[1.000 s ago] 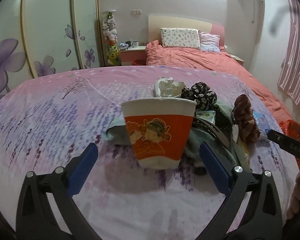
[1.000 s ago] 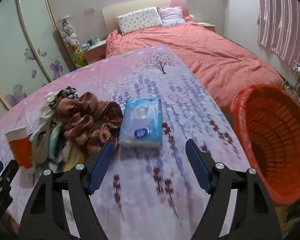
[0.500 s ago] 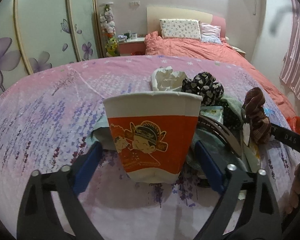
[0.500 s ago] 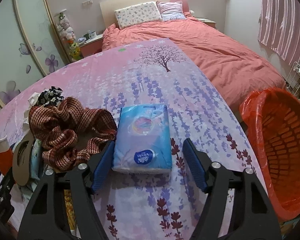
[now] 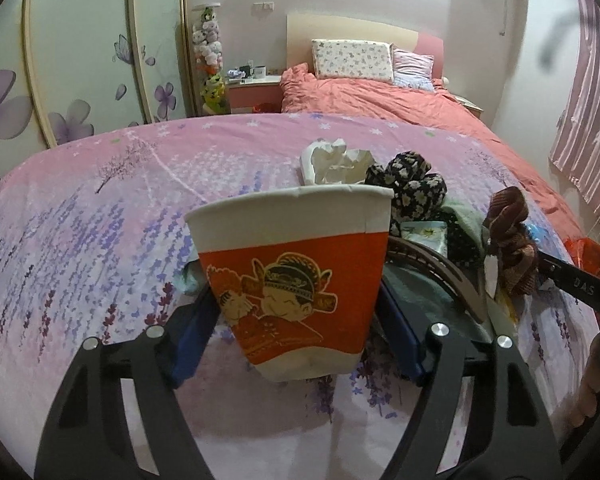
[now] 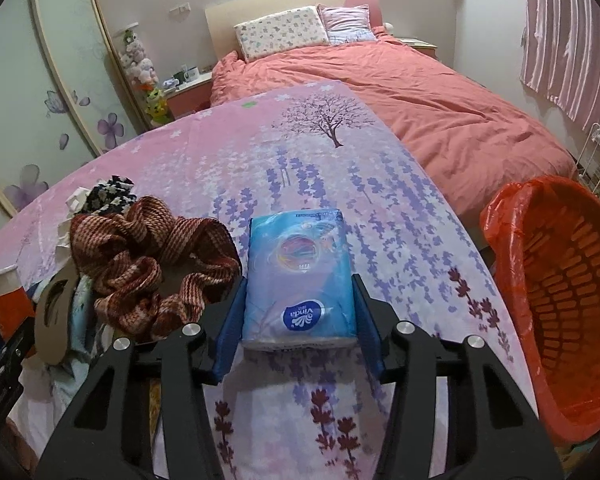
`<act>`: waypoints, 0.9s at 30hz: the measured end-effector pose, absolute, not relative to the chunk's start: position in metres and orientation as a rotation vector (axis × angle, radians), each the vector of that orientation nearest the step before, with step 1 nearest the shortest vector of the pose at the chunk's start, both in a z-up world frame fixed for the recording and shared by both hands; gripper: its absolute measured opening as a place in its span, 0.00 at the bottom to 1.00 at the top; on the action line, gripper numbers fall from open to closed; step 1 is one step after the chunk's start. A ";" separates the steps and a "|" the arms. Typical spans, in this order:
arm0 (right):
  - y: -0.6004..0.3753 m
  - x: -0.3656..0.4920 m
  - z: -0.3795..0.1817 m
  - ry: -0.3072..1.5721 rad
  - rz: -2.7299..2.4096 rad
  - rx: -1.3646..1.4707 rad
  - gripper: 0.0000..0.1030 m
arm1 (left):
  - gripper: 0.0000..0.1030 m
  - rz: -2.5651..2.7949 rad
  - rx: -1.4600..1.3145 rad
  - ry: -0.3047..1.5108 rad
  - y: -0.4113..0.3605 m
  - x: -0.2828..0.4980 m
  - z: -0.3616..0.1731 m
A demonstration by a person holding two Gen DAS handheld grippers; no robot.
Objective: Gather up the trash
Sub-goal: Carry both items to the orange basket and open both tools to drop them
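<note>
An orange and white paper cup (image 5: 292, 240) stands upright on the flowered cloth, also seen in the right wrist view as the cup (image 6: 4, 296) at far left. My left gripper (image 5: 298, 296) has its jaws closing, and the blue pads (image 5: 192, 332) lie against the cup's lower sides. A blue tissue pack (image 6: 298, 256) lies flat between the pads of my right gripper (image 6: 299, 282), whose jaws are closing too and touch both long sides. An orange basket (image 6: 572, 288) lined with a red bag stands off the table's right edge.
Beside the cup lies a pile: crumpled white paper (image 5: 336, 160), a black floral scrunchie (image 5: 412, 184), a brown striped scrunchie (image 6: 148, 256) and a brown hairband (image 5: 440, 268). The pink-purple tablecloth (image 6: 300, 160) stretches back toward a bed (image 6: 440, 92). A hand (image 5: 596, 380) shows at right.
Both pairs of jaws have narrowed from wide apart to the sides of the cup and the tissue pack. The left gripper has moved in closer to the cup, which looks larger.
</note>
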State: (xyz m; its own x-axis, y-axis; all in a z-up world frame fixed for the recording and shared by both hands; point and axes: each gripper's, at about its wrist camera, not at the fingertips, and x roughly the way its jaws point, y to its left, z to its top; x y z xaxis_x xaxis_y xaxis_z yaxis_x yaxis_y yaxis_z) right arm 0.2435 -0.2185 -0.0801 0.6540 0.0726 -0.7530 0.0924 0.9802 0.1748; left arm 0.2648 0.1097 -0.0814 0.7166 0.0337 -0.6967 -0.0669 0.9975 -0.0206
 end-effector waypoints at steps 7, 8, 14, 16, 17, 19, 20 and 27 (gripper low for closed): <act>-0.223 0.227 -0.060 0.809 0.006 0.207 0.49 | 0.72 0.044 -0.039 0.729 0.106 0.248 -0.058; -0.223 0.223 -0.057 0.801 0.010 0.208 0.49 | 0.72 0.041 -0.039 0.724 0.105 0.245 -0.055; -0.231 0.198 -0.034 0.738 0.032 0.210 0.49 | 0.72 0.004 -0.027 0.687 0.090 0.228 -0.029; -0.236 0.187 -0.025 0.708 0.040 0.210 0.49 | 0.72 -0.023 -0.022 0.677 0.080 0.223 -0.021; -0.240 0.183 -0.022 0.698 0.040 0.211 0.49 | 0.72 -0.039 -0.018 0.672 0.073 0.220 -0.016; -0.249 0.174 -0.015 0.672 0.034 0.217 0.49 | 0.72 -0.069 -0.011 0.664 0.059 0.216 -0.009; -0.252 0.171 -0.013 0.664 0.030 0.221 0.49 | 0.72 -0.086 -0.007 0.659 0.051 0.214 -0.006; -0.292 0.142 -0.003 0.593 -0.065 0.249 0.49 | 0.72 -0.227 0.016 0.643 -0.009 0.206 0.009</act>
State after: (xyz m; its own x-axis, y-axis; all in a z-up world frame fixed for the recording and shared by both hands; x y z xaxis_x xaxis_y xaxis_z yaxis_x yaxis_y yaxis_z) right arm 0.1425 -0.2918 -0.0034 0.8282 0.0107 -0.5603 0.1320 0.9680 0.2136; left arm 0.2057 -0.0094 0.0092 0.7765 -0.2047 -0.5959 0.2145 0.9752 -0.0555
